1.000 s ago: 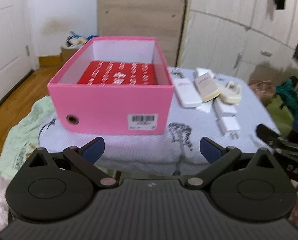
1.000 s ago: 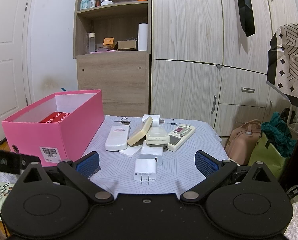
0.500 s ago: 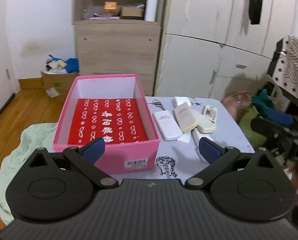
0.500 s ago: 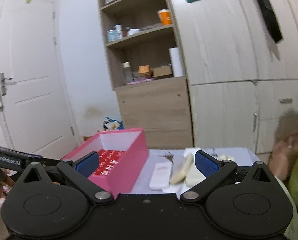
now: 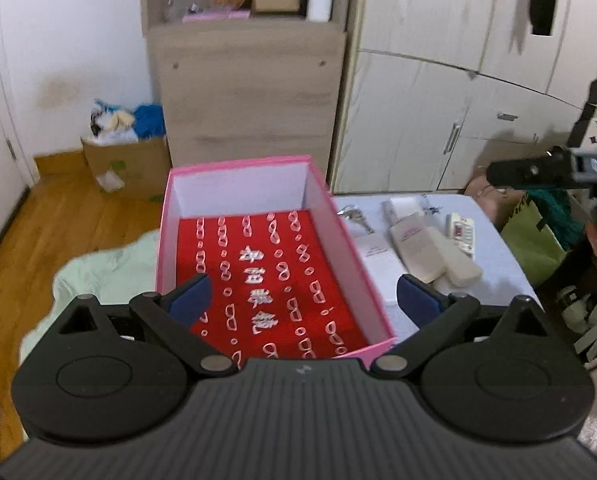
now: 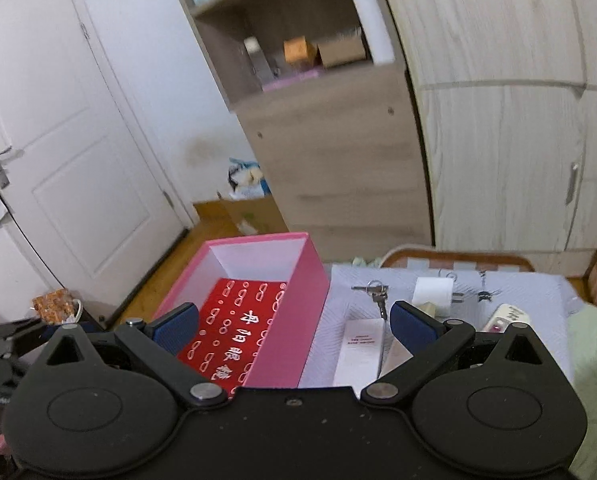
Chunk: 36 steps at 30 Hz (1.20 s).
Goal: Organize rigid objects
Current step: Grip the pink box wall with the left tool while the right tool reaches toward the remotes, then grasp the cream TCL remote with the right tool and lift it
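Left gripper (image 5: 302,298): fingers spread wide, nothing between them; it hangs above the near end of the pink box.
Right gripper (image 6: 294,326): fingers spread wide too, holding nothing; it straddles the right wall of the box.
Pink box (image 5: 340,240): open-topped cardboard box with white inner walls, directly ahead of and below the left gripper; in the right wrist view (image 6: 298,312) it lies ahead and to the left.
Red case (image 5: 266,280): flat red box printed with pale glasses shapes and Chinese characters, lying on the floor of the pink box, between the left gripper's fingertips in the view; (image 6: 234,328).
Remote controls: a white one (image 5: 378,258) just right of the box wall, a cream one (image 5: 414,244) leaning over it, and a small white one with buttons (image 5: 462,232) farther right, all ahead and right of the left gripper.
Keys (image 6: 374,292): a small bunch ahead of the right gripper, beyond its right fingertip, just right of the box.
White charger plug (image 6: 434,296): ahead and right of the keys, prongs pointing right.
Table cloth (image 6: 530,300): pale blue patterned cloth under the box and the loose things.
Shelf cabinet (image 5: 250,92): wooden, against the wall well beyond the box.
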Available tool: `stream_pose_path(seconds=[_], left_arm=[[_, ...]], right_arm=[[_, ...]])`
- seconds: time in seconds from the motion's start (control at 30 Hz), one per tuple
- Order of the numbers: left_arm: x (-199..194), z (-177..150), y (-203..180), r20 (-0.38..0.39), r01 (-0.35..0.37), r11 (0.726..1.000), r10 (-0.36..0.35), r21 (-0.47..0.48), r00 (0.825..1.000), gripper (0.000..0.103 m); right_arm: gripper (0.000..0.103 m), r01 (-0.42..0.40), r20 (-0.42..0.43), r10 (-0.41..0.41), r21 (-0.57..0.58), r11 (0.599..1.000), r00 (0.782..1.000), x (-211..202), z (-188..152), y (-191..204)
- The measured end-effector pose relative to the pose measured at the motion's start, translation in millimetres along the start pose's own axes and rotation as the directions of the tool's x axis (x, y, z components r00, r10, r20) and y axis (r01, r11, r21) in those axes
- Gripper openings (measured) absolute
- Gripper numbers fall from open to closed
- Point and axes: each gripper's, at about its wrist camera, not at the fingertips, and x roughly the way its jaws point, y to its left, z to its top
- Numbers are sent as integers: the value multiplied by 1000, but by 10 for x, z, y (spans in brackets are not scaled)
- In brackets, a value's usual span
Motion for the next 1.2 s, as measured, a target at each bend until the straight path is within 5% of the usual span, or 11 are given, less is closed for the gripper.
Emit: stream_pose_path(seconds=[0.2, 0.53, 0.67, 0.9, 0.97, 1.07, 1.2], left_arm=[[467, -1, 442, -49, -45, 998, 44, -36, 998, 97], [1148, 58, 1010, -144, -176, 981, 163, -84, 976, 96], [1342, 17, 1143, -193, -230, 971, 213, -68, 958, 79], [1475, -53, 1313, -252, -226, 963, 184, -148, 950, 22], [1492, -83, 1321, -262, -227, 962, 182, -152, 948, 18], [1516, -109, 1316, -276, -226, 960, 174, -168, 945, 17], [1527, -113, 1288, -269, -231, 958, 180, -168, 946, 4]], right_arm=[[87, 108, -139, -102, 37, 993, 985, 709, -179, -462], [86, 198, -248, -189, 10, 980, 950, 1354, -234, -665], [86, 234, -250, -235, -35, 972, 939, 1452, -220, -683], [67, 243, -281, -239, -23, 970, 930, 1561, -263, -835], [61, 252, -267, -257, -53, 966, 929, 1573, -280, -816], [35, 270, -253, -290, -109, 957, 923, 1572, -307, -766], [24, 227, -235, -242, -87, 970, 941, 1472, -273, -742]])
